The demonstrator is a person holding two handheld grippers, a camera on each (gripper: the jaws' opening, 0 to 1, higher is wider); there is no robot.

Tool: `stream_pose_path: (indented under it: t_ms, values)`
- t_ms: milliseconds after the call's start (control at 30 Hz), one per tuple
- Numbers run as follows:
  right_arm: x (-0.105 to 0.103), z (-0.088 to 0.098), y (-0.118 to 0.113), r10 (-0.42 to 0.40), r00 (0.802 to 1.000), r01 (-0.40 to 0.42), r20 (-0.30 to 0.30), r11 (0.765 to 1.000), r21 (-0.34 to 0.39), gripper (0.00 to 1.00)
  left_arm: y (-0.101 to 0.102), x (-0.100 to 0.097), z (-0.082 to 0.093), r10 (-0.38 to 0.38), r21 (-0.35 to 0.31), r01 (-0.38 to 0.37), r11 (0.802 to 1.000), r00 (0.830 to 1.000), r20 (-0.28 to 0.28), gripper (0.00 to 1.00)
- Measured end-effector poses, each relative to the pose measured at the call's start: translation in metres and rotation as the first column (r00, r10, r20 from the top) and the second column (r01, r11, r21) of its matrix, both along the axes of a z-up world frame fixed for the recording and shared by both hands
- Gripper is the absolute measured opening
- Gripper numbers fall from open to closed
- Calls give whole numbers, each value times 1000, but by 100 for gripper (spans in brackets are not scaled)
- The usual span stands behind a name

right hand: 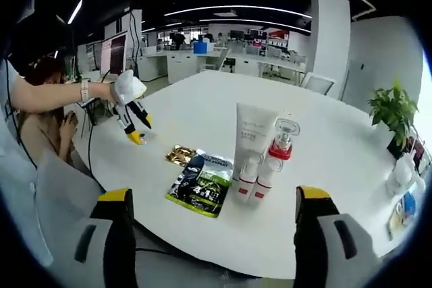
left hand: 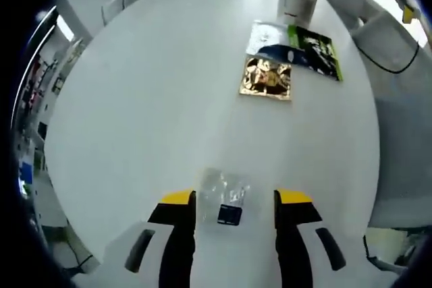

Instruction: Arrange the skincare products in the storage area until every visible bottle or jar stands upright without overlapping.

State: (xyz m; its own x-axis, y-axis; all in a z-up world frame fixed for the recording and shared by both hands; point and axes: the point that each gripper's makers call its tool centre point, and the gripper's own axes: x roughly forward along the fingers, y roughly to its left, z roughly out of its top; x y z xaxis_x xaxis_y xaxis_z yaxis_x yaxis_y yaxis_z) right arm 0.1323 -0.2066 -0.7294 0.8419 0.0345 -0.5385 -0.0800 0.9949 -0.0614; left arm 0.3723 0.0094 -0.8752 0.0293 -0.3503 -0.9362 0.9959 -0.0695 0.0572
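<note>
Where jaws gape, clear sachet (left hand: 226, 197) between left gripper (left hand: 235, 200) tips.

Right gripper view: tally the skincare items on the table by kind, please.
White tubes standing upright: 1, the tall white tube
Pump bottles with red collars: 2, the taller bottle and the shorter bottle
Flat sachets: 2, the green-black sachet and the gold sachet
Total: 5
</note>
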Motion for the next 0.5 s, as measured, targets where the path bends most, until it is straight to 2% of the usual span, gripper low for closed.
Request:
stream_pose_path:
  t_ms: [300, 500]
  values:
    - [-5, -3, 2, -14, 1000, 14, -12, 999, 41, 100, 5, 5, -6, -3, 17, 3, 1000, 1000, 1, 44]
    - [-4, 3, 3, -25, 1000, 24, 19, 998, 63, 100, 6, 7, -8, -23, 33, 22, 999, 1000, 6, 44]
